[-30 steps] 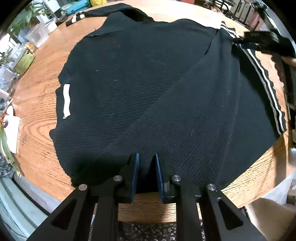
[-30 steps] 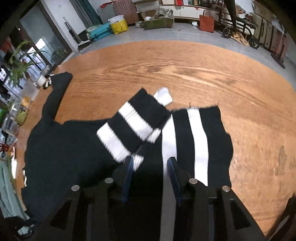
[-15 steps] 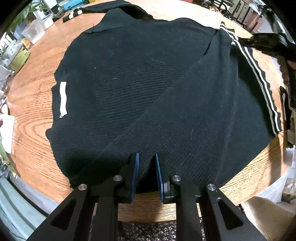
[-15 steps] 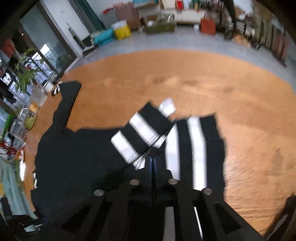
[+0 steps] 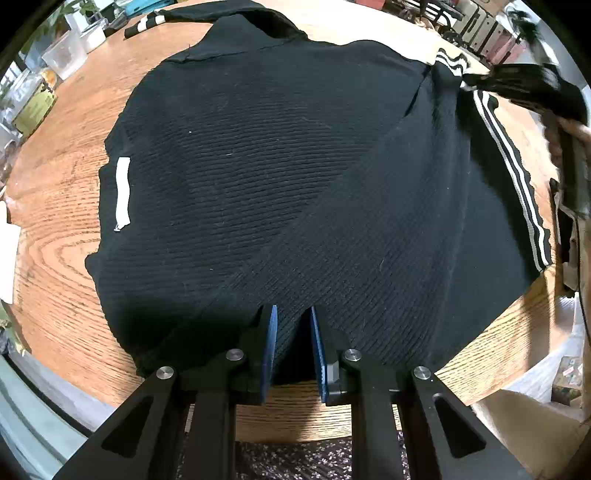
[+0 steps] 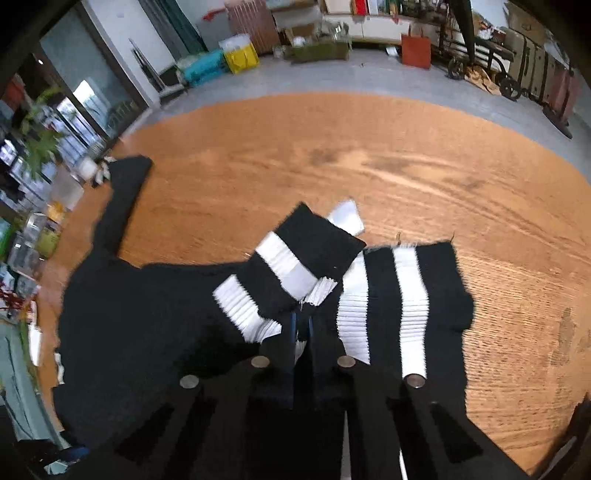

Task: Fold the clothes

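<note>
Left hand-held gripper (image 5: 291, 343) pointing down, pinching sweater (image 5: 258, 177); right hand-held gripper (image 6: 301, 325) angled, clamping cuff (image 6: 280, 280).

one black sweater (image 5: 280, 192) lies spread on one round wooden desk (image 5: 55, 206). it has two sleeves with striped cuffs, one cuff (image 6: 284, 273) folded over the hem, the other (image 5: 146, 25) at the desk's far edge. one white label (image 5: 122, 192) shows. two grippers work it, left gripper (image 5: 291, 343) and right gripper (image 6: 301, 328).

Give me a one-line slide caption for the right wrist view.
Right gripper shut on the black sweater by its striped cuff, on a round wooden table.
</note>
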The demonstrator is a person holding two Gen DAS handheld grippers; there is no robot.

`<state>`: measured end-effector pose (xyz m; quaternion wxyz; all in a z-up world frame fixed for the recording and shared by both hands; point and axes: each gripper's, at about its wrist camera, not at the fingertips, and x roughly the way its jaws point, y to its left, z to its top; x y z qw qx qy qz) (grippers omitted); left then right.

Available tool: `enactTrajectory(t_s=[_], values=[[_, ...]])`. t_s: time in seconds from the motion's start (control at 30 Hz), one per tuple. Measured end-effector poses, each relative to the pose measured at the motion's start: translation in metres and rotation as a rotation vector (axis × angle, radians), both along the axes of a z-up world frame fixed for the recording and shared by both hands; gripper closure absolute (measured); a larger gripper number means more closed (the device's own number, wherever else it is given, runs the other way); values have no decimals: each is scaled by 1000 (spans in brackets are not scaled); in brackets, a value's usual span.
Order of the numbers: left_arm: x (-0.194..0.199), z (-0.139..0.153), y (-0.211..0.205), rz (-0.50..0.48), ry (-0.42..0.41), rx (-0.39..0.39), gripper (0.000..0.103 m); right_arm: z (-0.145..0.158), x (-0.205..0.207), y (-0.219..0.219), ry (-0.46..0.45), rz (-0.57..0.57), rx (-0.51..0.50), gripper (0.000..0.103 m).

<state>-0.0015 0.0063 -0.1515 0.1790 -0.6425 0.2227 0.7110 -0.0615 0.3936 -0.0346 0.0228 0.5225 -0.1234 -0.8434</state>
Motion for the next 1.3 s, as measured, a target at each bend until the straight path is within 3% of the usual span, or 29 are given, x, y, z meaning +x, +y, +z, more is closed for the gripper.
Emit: enactTrajectory(t_s=[0.13,0.2,0.3,0.4,0.47,0.53,0.67,0.73,0.9,1.0,1.03,1.07,1.13,1.2,1.3], values=[[2,0,4,3,4,-2,84,33,26,2,112,-2,19,97],[3,0,6,4,6,-3,84,39,34,1,120,8,60,97],[4,1,7,12,10,5,84,25,33,7,55,-33,62,97],[2,2,9,25,8,15,84,-15,32,15,-70,-62,102,96],[2,2,11,30,6,21,84,-31,34,20,-94,-86,116,81],[2,2,12,31,4,23,84,-25,38,26,-67,-142,105,67],[1,3,18,35,3,19,84,2,41,27,24,-178,188,64],[0,3,20,44,-4,22,84,11,38,19,77,-121,179,64],[-18,15,14,137,-80,81,84,-25,7,-14,-44,-1,226,68],[-28,37,10,180,-20,68,83,-29,-6,-25,-45,22,215,67],[-29,44,9,198,5,54,78,-24,-10,-31,-25,46,189,66],[-48,49,10,220,17,48,61,-17,-14,-39,-5,79,165,65],[-105,54,11,262,9,58,44,-8,-29,-67,20,147,158,64],[-130,59,-7,306,19,49,44,-2,-49,-103,52,224,185,63],[-154,64,-8,397,113,42,44,2,-82,-163,111,337,214,59]])
